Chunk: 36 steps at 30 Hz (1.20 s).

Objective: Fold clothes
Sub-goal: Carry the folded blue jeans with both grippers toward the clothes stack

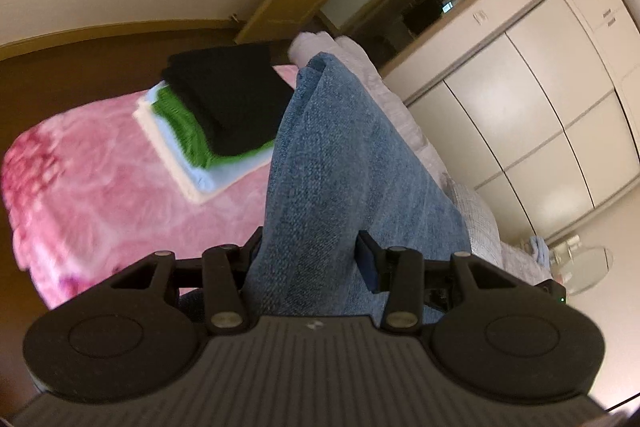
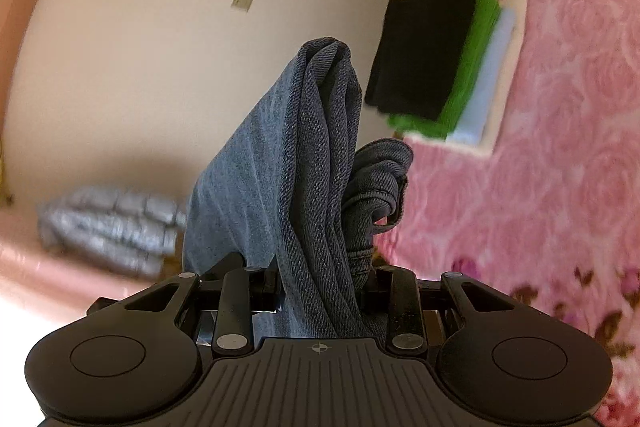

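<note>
I have the jeans (image 1: pixel 340 163) off the bed (image 1: pixel 100 187), carried in both grippers. In the left wrist view the denim runs between the fingers of the left gripper (image 1: pixel 312 255); the jaws stand fairly wide, one pad bare beside the cloth, so I cannot tell from here whether they truly pinch it. In the right wrist view the right gripper (image 2: pixel 320 279) is clamped on a thick bunch of folded denim, with a rolled hem hanging just beside it.

The step in hand, as I judge it, is carrying the folded jeans across to the stack (image 1: pixel 212 115) of folded clothes: black on top, green under it, pale blue and white at the bottom, lying near the far edge of the pink blanket. To do it well I would keep both hands level with each other so the fold does not sag or open, bring the jeans square over the black top layer, lower them flat, and release only once the cloth rests.

No container shows in either view; the stack lies straight on the blanket.
</note>
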{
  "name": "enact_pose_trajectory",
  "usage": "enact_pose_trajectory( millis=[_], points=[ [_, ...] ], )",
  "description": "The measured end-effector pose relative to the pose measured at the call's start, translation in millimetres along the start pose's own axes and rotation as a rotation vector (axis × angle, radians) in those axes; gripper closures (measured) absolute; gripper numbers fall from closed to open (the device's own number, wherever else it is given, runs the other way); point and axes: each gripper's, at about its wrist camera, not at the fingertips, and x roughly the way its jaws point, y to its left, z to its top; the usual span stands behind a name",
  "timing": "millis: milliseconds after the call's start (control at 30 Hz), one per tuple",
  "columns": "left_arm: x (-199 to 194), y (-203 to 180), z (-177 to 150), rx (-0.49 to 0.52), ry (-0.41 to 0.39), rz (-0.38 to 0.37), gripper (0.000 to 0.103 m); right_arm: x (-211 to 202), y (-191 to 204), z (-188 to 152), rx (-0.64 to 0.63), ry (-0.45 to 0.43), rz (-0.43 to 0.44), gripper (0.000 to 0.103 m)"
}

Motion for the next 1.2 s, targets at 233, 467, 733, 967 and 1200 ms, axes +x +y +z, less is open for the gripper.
enact_pose_trajectory(
  millis=[233, 467, 733, 967, 1200],
  points=[
    [70, 4, 91, 0.089, 0.084, -0.058, 0.063, 35, 0, 60, 0.061, -0.126, -0.036, 0.072],
    [128, -3, 181, 0.195, 0.172, -0.15, 0.063, 64, 11, 105, 0.14, -0.303, -0.058, 0.072],
    [186, -11, 283, 0.33, 0.242, -0.287, 0.063, 107, 37, 154, 0.16, -0.511, -0.097, 0.071],
    [241, 18, 331, 0.364, 0.337, -0.348, 0.063, 151, 30, 177, 0.196, -0.597, -0.143, 0.071],
    [301, 71, 333, 0.296, 0.438, -0.311, 0.063, 193, -21, 193, 0.297, -0.561, -0.204, 0.07]
  ],
)
